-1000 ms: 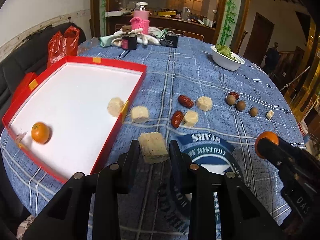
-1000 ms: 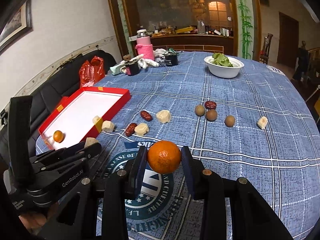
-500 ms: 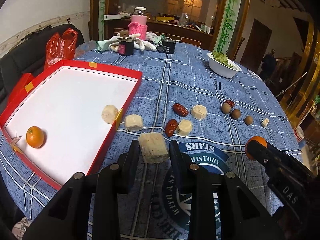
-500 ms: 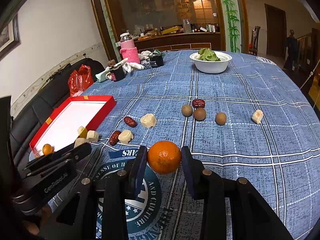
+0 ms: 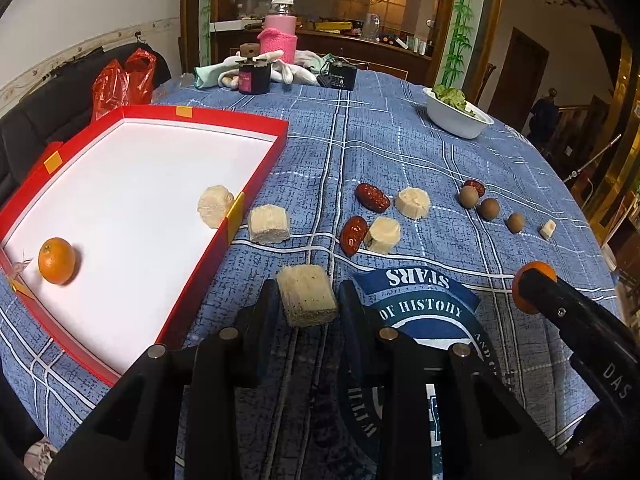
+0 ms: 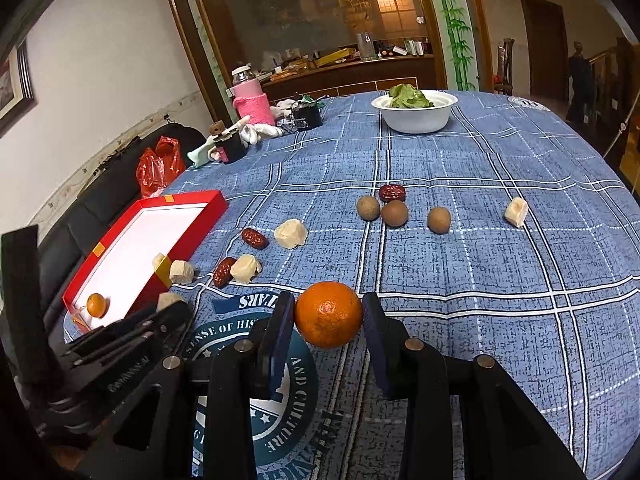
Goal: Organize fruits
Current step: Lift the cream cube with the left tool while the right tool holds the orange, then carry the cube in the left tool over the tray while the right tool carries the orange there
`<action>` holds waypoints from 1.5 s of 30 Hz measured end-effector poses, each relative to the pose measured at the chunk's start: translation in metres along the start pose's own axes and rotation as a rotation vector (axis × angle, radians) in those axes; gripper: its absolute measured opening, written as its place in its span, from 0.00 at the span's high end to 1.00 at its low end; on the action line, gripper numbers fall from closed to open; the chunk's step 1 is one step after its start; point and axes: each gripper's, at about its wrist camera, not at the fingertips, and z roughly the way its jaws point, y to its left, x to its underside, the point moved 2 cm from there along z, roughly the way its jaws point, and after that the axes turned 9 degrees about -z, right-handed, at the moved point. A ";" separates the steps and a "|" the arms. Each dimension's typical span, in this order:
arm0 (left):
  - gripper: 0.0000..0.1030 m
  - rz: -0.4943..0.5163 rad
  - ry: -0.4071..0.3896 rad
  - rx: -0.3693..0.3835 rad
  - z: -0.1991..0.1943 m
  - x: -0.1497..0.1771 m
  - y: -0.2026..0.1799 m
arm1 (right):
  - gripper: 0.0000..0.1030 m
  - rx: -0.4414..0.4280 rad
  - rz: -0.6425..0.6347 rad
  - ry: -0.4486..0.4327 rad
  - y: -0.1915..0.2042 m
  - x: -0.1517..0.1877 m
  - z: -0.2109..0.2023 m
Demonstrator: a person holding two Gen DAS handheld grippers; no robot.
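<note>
Mid-carry: my left gripper (image 5: 307,300) jaws clamp a pale cube (image 5: 307,295), right gripper (image 6: 327,316) jaws clamp an orange (image 6: 328,314) (both aloft); next, release inside the red tray (image 5: 256,172) at the desk's left edge.

Black plastic left gripper (image 5: 307,300), silver screws, white lettering on right gripper (image 6: 328,316)

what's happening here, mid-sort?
Yes. A person is sorting fruit into the red tray. The left gripper holds a pale cube just off the tray's near corner. The right gripper holds an orange above the tablecloth. The tray already contains one small orange and one pale chunk. Dates, brown round fruits and more chunks still lie loose on the cloth.
</note>
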 end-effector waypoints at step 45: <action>0.73 -0.178 -0.149 0.009 -0.065 -0.050 0.080 | 0.66 -0.120 -0.237 -0.097 0.114 -0.062 -0.016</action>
